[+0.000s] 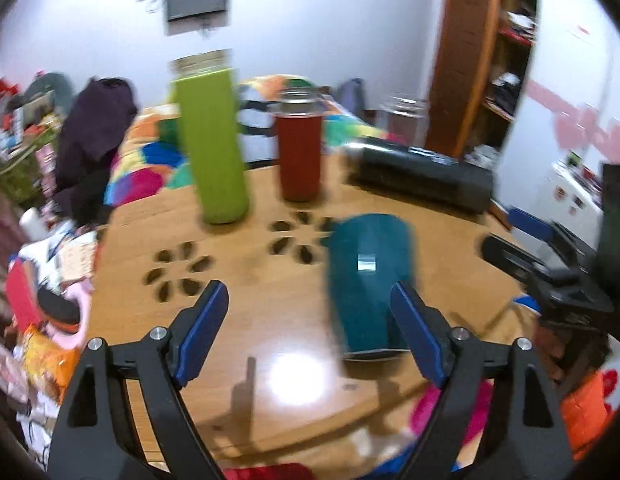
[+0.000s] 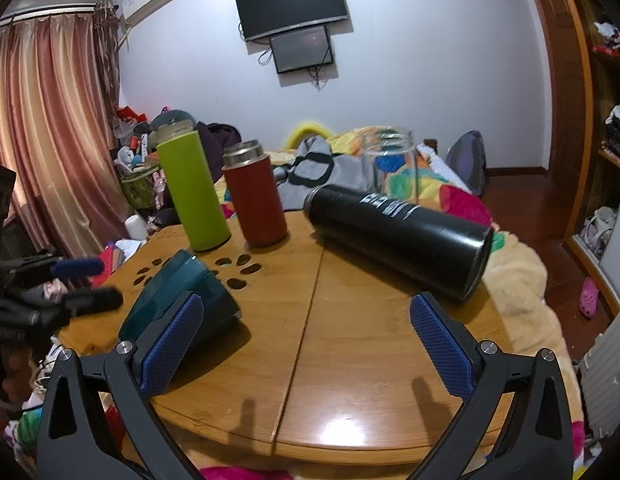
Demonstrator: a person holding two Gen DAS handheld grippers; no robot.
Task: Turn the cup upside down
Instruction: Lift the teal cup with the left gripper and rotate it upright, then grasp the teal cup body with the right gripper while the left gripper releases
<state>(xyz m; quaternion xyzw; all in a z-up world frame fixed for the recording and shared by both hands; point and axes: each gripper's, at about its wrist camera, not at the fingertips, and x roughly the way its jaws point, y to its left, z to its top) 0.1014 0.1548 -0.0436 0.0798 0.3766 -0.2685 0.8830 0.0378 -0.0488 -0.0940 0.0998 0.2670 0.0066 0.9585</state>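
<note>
A dark teal cup (image 1: 367,280) lies on its side on the round wooden table (image 1: 270,320), its rim toward the table's near edge. It also shows in the right wrist view (image 2: 178,292), tilted at the left. My left gripper (image 1: 310,312) is open and empty; the cup lies just inside its right finger, no contact visible. My right gripper (image 2: 306,328) is open and empty over the table's front, its left finger in front of the cup. The left gripper (image 2: 82,284) also shows blurred at the left edge of the right wrist view.
A green tumbler (image 2: 194,192) and a red flask (image 2: 256,196) stand upright at the back. A black flask (image 2: 397,236) lies on its side at the back right, a clear glass jar (image 2: 389,164) behind it. Flower-shaped cutouts (image 1: 178,272) pierce the tabletop. A bed and clutter surround the table.
</note>
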